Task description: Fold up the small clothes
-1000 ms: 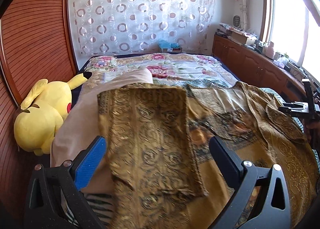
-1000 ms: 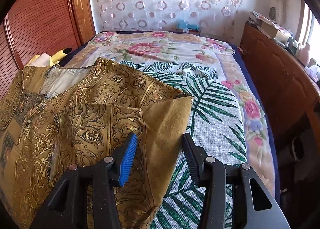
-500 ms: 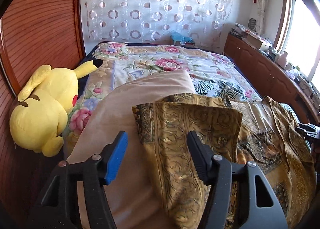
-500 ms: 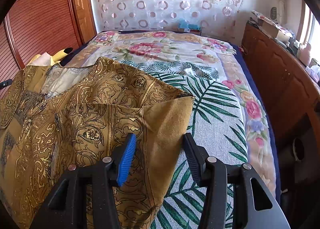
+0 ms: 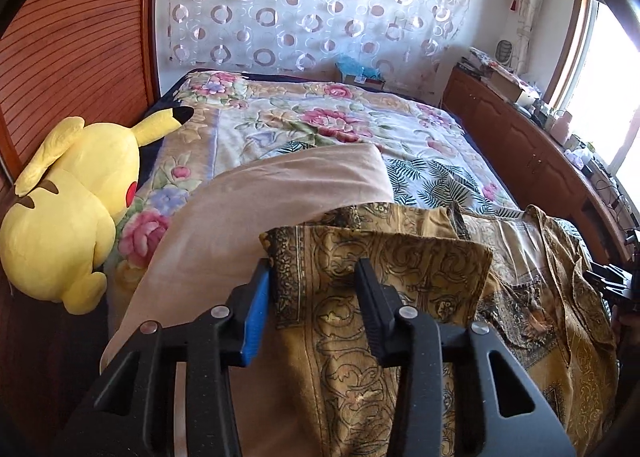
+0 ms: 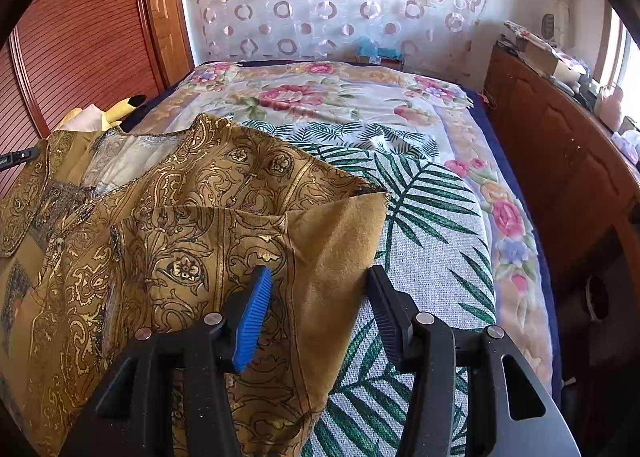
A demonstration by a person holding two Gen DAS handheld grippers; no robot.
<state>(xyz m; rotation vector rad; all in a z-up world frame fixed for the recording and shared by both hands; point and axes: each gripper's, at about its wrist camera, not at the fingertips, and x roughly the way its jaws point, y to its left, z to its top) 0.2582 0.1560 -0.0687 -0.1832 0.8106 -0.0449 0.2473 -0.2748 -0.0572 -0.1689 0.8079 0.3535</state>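
Observation:
A gold patterned shirt (image 5: pixel 400 257) lies spread on the bed, with its left sleeve folded inward over the body. My left gripper (image 5: pixel 314 289) hovers over the end of that folded sleeve. Its jaws are closing with the flat cloth between them, and the pads do not press on it. In the right wrist view the same shirt (image 6: pixel 180 217) shows its other sleeve turned over, plain gold underside up. My right gripper (image 6: pixel 320 305) straddles that turned edge, half open, with the right pad over the bed cover and clear of the cloth.
A yellow plush toy (image 5: pixel 68 209) lies at the bed's left edge against the wooden sliding door (image 5: pixel 80 37). A beige cloth (image 5: pixel 240 217) lies under the shirt's left side. A palm-leaf cover (image 6: pixel 432 237) tops the floral bedspread (image 5: pixel 320 125). A cluttered wooden cabinet (image 6: pixel 560 145) runs along the right.
My left gripper has shifted left to the end of the folded sleeve, and its jaws have narrowed from wide open. The right gripper and its sleeve have not moved.

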